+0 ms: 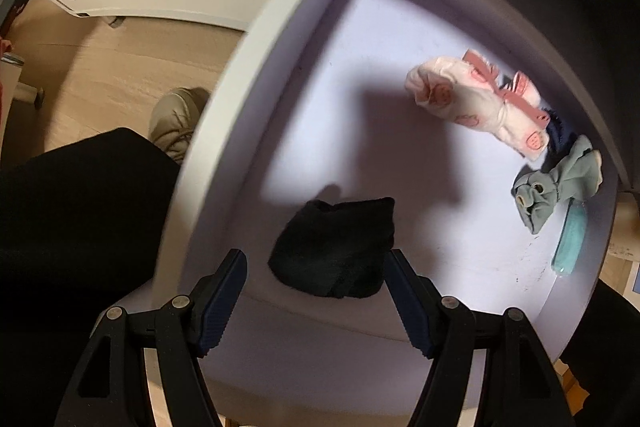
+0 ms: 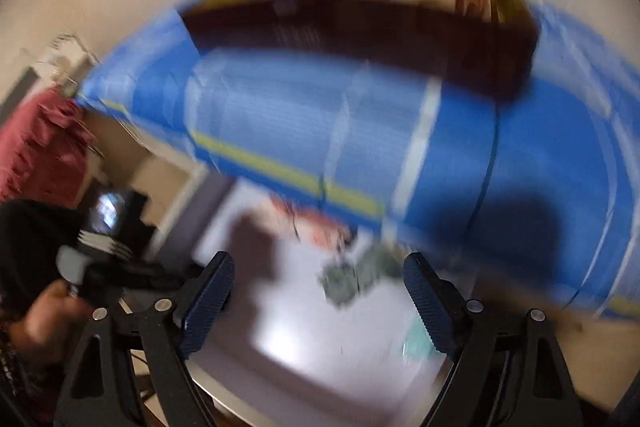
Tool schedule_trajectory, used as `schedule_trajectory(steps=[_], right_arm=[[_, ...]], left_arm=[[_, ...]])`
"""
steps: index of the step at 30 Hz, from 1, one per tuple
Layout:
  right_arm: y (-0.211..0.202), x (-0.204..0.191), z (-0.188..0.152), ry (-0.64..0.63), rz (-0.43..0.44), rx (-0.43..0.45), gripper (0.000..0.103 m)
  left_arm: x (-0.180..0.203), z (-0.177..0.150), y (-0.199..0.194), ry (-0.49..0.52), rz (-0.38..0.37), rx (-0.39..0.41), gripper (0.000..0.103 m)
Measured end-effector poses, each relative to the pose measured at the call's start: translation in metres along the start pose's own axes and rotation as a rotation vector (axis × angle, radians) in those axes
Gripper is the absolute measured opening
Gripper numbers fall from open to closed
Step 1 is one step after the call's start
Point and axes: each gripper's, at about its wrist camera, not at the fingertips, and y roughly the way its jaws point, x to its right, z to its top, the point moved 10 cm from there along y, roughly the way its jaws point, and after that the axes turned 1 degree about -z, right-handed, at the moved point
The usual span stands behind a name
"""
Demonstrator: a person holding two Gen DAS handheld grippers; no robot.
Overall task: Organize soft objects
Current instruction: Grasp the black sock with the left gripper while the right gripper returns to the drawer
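Pale lilac tabletop [image 1: 360, 27] with a thick white rim fills most of the left wrist view, and beyond the rim there is a light wooden floor [image 1: 100, 67] with a beige shoe [image 1: 176, 119] on it. On the tabletop lie several soft things. A black rolled sock [image 1: 336, 247] lies just in front of the left claw [image 1: 316, 291], between its two spread fingers; whether a finger touches it I cannot tell. The left claw is released and holds nothing. Well apart, near the far right rim, lies a white and pink sock bundle [image 1: 476, 99], beside it a grey-green sock bundle [image 1: 556, 187], with something dark blue between them and a turquoise piece [image 1: 568, 243] near the rim.

The right wrist view is strongly blurred. The right claw [image 2: 320, 291] is also released and empty, above the same tabletop [image 2: 320, 339]. Behind it stands a big blue object [image 2: 360, 131] with a yellow stripe.
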Motion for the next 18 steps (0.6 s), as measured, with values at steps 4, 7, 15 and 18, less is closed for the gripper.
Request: schedule_trajectory(steps=[4,7,15,18], right_arm=[[0.043,0.017,-0.04,0.059,-0.047,-0.204,0.087],[0.059,0.037,-0.069,0.126,-0.082,-0.301,0.087],[0.081,0.051,-0.101,0.264,-0.039,-0.419,0.087],[0.086,0.046,-0.102,0.272,-0.02,-0.439,0.087]], left_arm=[[0.008,0.003,0.014,0.021,-0.005,-0.023,0.072],[0.015,0.003,0.024,0.067,0.016,-0.037,0.072],[0.024,0.001,0.049,0.164,0.081,-0.074,0.072],[0.03,0.004,0.045,0.192,0.075,-0.049,0.063]])
